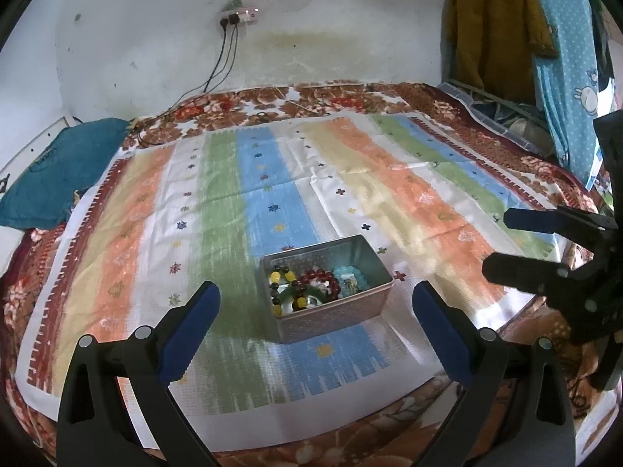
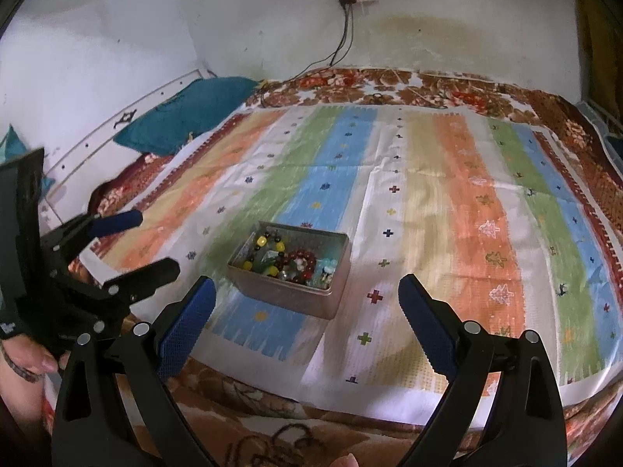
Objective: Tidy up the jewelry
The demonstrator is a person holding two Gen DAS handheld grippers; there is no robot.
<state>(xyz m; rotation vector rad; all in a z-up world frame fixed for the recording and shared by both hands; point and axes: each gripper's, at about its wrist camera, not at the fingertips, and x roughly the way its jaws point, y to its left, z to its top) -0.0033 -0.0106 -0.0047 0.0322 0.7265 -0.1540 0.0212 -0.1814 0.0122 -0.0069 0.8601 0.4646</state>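
A metal tin point(image 1: 327, 288) sat on a striped cloth point(image 1: 241, 202) spread over the bed point(image 1: 350, 101), holding several bead bracelets point(image 1: 311, 284) in yellow, dark red, green and pale blue. The left tool point(image 1: 315, 311) hovered just in front of the tin, its blue-padded fingers spread wide and empty. The right tool point(image 2: 307, 307) was beside it, near the tin's right side, also wide apart and holding nothing. A teal pillow point(image 2: 183, 113) lay by the wall.
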